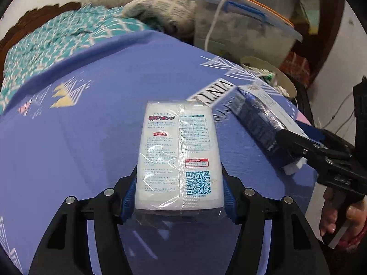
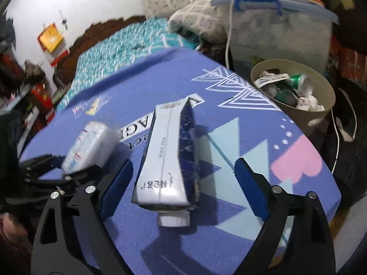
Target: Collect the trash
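My left gripper [image 1: 180, 192] is shut on a white plastic-wrapped sponge pack [image 1: 180, 151] with printed text and a QR code, held over the purple mat [image 1: 68, 149]. The pack also shows at the left of the right wrist view [image 2: 89, 144]. My right gripper [image 2: 183, 183] is open, its blue pads on either side of a crushed white and dark blue carton [image 2: 168, 155] that lies on the mat [image 2: 252, 160]. The carton shows at the right in the left wrist view [image 1: 261, 119]. A beige trash bin [image 2: 321, 114] with cans and crumpled paper stands off the mat's right edge.
A clear storage box [image 2: 279, 32] with a blue handle and a white cable [image 2: 229, 23] stand behind the bin. A teal patterned blanket [image 1: 50, 43] and a knitted cushion [image 1: 160, 6] lie beyond the mat. Shelves with clutter [image 2: 34, 96] are at far left.
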A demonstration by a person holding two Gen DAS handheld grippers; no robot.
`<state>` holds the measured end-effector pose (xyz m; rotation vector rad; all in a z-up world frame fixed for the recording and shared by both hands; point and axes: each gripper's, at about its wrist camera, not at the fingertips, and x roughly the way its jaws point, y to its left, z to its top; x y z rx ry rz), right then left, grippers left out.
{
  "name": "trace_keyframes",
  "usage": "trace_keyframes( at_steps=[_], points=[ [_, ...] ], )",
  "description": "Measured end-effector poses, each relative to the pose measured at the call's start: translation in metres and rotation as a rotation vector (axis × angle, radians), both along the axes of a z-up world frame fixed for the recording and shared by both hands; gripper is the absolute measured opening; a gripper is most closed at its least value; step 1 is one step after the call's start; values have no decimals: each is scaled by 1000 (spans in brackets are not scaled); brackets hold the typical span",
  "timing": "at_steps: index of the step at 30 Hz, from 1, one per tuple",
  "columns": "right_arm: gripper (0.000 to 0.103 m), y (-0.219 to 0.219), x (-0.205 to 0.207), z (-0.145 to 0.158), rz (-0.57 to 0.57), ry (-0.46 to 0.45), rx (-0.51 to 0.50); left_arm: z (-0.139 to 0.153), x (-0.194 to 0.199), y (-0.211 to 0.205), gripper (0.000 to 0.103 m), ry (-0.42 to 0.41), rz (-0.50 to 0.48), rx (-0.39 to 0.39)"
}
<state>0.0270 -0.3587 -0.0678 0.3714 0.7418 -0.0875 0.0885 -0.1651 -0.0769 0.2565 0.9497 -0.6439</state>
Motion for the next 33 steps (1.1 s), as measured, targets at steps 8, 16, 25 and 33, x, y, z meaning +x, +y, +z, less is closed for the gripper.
trace_keyframes(
  at_steps=[8, 16, 25, 33],
  points=[
    [90, 10, -30, -6, -32, -51, 16, -12, 1, -13, 71, -23, 23, 52],
    [92, 9, -34, -20, -30, -38, 51, -18, 6, -9, 79, -19, 44, 60],
    [94, 27, -36, -32, -22, -43, -42, -19, 4, -8, 82, -23, 47, 60],
    [97, 19, -52, -33, -47, -133, 63, -17, 4, -1, 83, 0, 48, 0]
  ],
)
